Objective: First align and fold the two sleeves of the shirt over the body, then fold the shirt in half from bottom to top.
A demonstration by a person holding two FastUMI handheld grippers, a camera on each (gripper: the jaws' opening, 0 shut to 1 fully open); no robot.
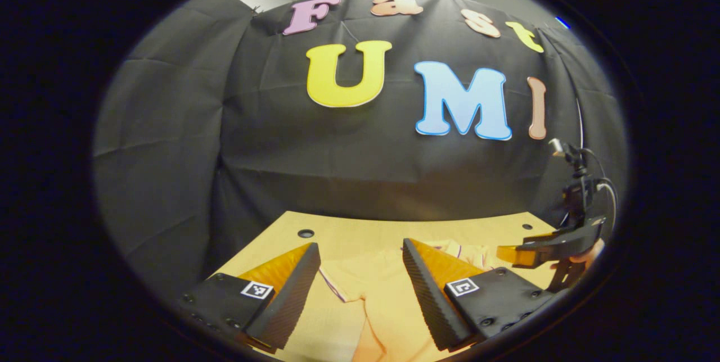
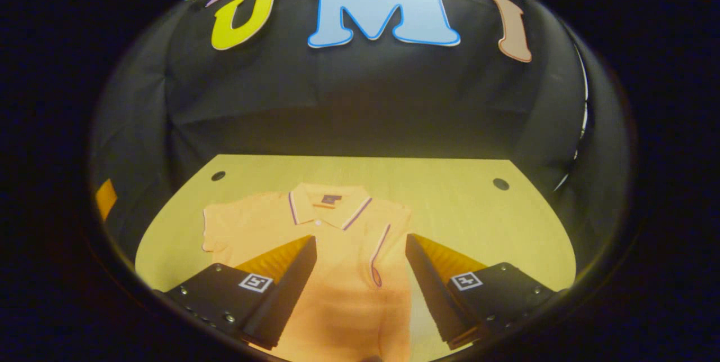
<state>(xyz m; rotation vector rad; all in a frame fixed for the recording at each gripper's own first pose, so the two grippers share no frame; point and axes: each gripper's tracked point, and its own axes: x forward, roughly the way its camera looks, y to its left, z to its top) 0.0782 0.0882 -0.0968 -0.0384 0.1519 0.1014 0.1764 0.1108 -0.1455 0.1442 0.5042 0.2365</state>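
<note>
Up close, the left gripper (image 1: 360, 272) has its jaws spread wide with nothing between them, each finger a wedge with a ribbed, grooved inner face and a flat block behind it carrying one square printed marker; the gripper hangs above the table, looking almost level across it. Between its fingers lies the shirt (image 1: 388, 300), a soft pale orange knit with a thin dark-and-light stripe along the sleeve hem. The right gripper (image 2: 360, 272) is built the same, two ribbed wedges and two markers, and its jaws are likewise spread and empty, poised above the shirt (image 2: 343, 249) and tilted down toward it. From the right gripper view the shirt is a short-sleeved polo lying flat, collar toward the far edge, with one small button at the neck; one sleeve (image 2: 225, 227) spreads out to the side, while the opposite sleeve (image 2: 388, 249) lies folded in over the body, its striped hem running down the chest. The table (image 2: 461, 204) is smooth light wood with two small dark round holes near its far corners. In the left gripper view the other gripper (image 1: 514, 255) shows at the far right, held level above the table, a hand (image 1: 585, 255) partly seen behind it
</note>
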